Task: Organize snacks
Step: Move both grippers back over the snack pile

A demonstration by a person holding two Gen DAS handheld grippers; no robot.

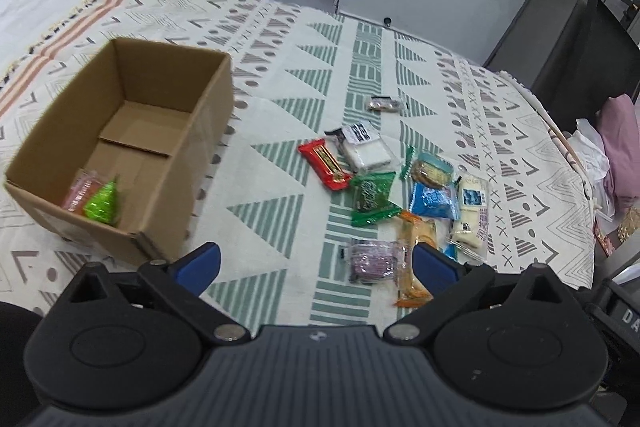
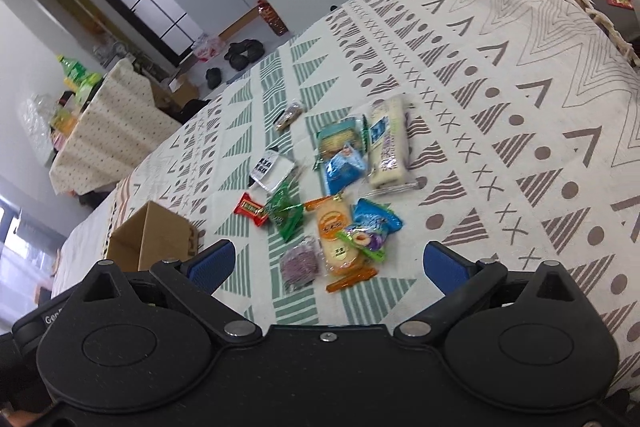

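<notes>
- My left gripper (image 1: 316, 263) hovers over the patterned bedspread (image 1: 304, 39); jaws spread wide, holding nothing.
- My right gripper (image 2: 330, 263) likewise: jaws apart, empty.
- Cardboard box (image 1: 60, 183) sits left of the snack pile, with a green packet (image 1: 103, 205) and a pink packet (image 1: 78, 189) inside.
- Right of the box lie loose snacks: red bar (image 1: 323, 165), green pack (image 1: 372, 197), purple pack (image 1: 370, 261), orange pack (image 1: 414, 267).

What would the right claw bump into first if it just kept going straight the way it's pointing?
Probably the orange snack packet, lying between the open right claw tips, with the purple packet beside it. Depth is hard to judge, so which comes first is uncertain.
</notes>
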